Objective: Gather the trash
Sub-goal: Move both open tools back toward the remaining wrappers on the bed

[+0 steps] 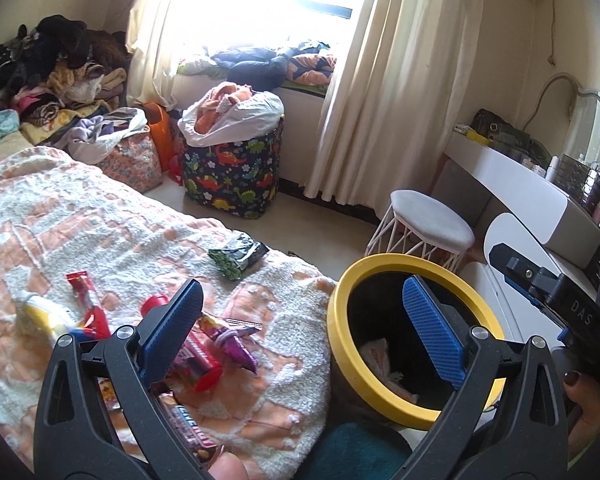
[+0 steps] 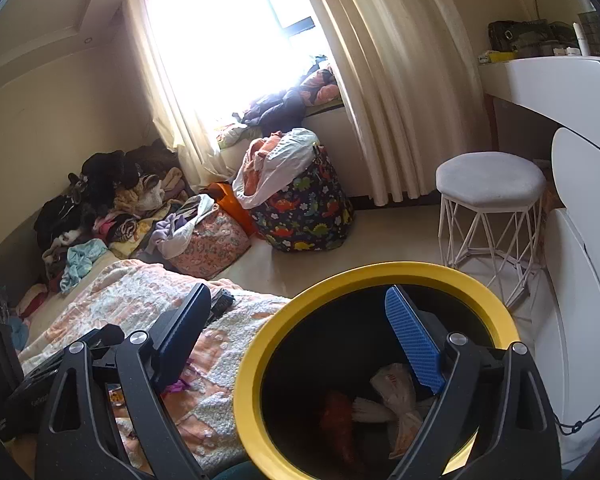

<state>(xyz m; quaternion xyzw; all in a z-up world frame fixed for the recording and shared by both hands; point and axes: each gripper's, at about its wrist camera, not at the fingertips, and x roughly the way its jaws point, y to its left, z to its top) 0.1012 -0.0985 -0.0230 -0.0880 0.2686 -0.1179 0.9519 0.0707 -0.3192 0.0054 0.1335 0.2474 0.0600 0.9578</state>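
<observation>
A black trash bin with a yellow rim [image 1: 342, 340] [image 2: 252, 384] stands beside the bed, with crumpled white and red trash [image 2: 396, 400] inside. Wrappers lie on the peach and white blanket [image 1: 100, 224]: a green and black packet [image 1: 238, 258], a purple wrapper [image 1: 230, 340], a red wrapper [image 1: 86, 300], a red tube [image 1: 198, 366] and a yellow packet [image 1: 44, 314]. My left gripper [image 1: 300, 336] is open and empty, spanning the bed edge and the bin. My right gripper [image 2: 300, 344] is open and empty over the bin's mouth.
A dinosaur-print basket [image 1: 232, 176] and a floral bag [image 1: 134, 162] full of clothes stand by the window. Clothes are piled [image 1: 48, 68] at the bed's far end. A white stool [image 1: 430, 224] and a white dressing table [image 1: 516, 184] stand on the right.
</observation>
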